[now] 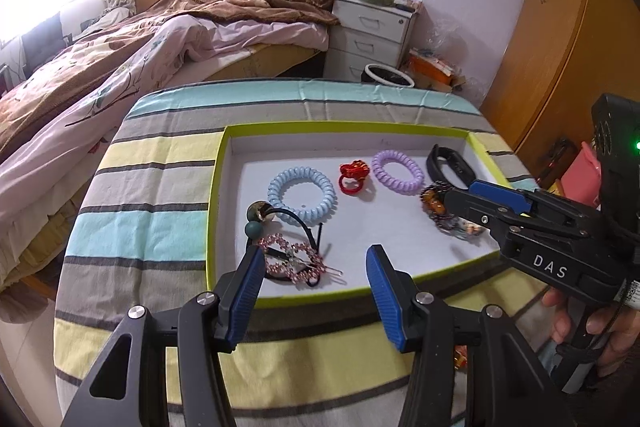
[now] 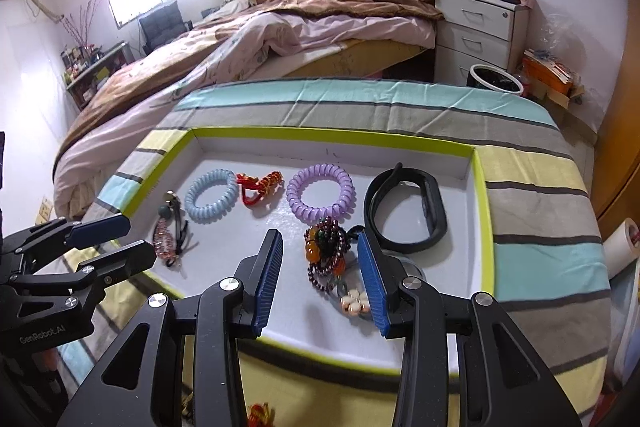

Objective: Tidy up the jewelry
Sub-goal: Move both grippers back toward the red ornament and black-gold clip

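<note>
In both views we see a shallow tray [image 2: 482,187] with a lime-green rim and white floor, resting on a striped cloth [image 2: 540,187]; the jewelry lies inside it.

In the right wrist view our right gripper [image 2: 320,277] fills the lower centre. Its blue pads stand wide apart, and a heap of dark beads [image 2: 326,251] with an amber piece lies between them on the tray floor, touched by neither pad as far as we can tell. A few pale beads [image 2: 354,301] sit just beside the right pad. Above the heap is a purple coil [image 2: 320,193]; right of it, a black band [image 2: 404,211]. Left of the purple coil lie a red tie [image 2: 260,187] and then a blue coil [image 2: 212,193]. At the tray's left edge is a pink clip [image 2: 166,239] tangled with a dark elastic.

In the left wrist view our left gripper [image 1: 316,283] sits at lower centre, jaws wide and holding nothing, above the near rim. The pink clip [image 1: 290,257] lies just beyond its left pad. The right gripper [image 1: 460,197] reaches in from the right edge over the bead heap [image 1: 434,205], held by a hand [image 1: 584,323] at lower right.

A bed [image 1: 160,39] and a white drawer unit [image 1: 372,31] stand beyond the cloth.
</note>
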`<state>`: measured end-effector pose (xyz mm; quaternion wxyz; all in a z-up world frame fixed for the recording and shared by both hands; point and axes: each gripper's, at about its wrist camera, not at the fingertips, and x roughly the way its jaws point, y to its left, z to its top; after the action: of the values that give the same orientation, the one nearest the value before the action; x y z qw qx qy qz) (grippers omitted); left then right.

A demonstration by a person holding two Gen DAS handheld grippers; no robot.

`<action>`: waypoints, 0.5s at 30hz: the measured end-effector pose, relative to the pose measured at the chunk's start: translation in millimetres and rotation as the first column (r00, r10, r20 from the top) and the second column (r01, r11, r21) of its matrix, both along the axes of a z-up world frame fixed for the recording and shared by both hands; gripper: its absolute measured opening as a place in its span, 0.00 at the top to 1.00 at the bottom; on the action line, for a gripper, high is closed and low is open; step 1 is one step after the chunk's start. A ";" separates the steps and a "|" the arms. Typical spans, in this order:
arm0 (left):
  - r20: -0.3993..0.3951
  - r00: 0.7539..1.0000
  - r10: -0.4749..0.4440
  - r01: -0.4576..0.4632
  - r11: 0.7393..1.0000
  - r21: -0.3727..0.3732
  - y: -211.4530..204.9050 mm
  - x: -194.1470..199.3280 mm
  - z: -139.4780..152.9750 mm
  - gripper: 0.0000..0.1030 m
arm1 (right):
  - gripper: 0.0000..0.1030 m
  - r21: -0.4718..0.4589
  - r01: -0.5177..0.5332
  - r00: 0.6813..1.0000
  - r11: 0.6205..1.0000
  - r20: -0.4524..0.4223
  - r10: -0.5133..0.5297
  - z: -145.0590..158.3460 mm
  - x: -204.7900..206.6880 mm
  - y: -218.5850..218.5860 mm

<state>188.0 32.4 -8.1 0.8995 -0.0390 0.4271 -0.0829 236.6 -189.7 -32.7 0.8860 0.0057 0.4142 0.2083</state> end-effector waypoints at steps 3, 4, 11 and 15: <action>0.015 1.000 -0.001 0.001 1.000 -0.004 0.8 -11.1 5.6 0.49 | 0.61 0.014 0.010 1.000 1.000 0.015 -0.010 6.9 -12.1 -6.8; 0.019 1.000 -0.002 0.003 1.000 -0.005 0.8 -15.0 6.9 0.49 | 0.61 0.019 0.011 1.000 1.000 0.019 -0.012 8.3 -15.4 -8.5; 0.040 0.999 0.009 -0.008 1.000 -0.029 4.7 -47.3 14.7 0.49 | 0.61 0.079 -0.041 0.999 0.996 0.039 0.038 15.5 -48.3 -18.7; 0.045 0.999 0.021 -0.018 0.999 -0.048 9.7 -65.6 15.2 0.49 | 0.61 0.127 -0.107 0.994 0.986 0.031 0.103 12.8 -63.1 -22.2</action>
<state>122.4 42.1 7.0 0.9086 -0.0627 0.4041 -0.0852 173.4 -211.9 -19.9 0.8766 0.0384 0.3887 0.2810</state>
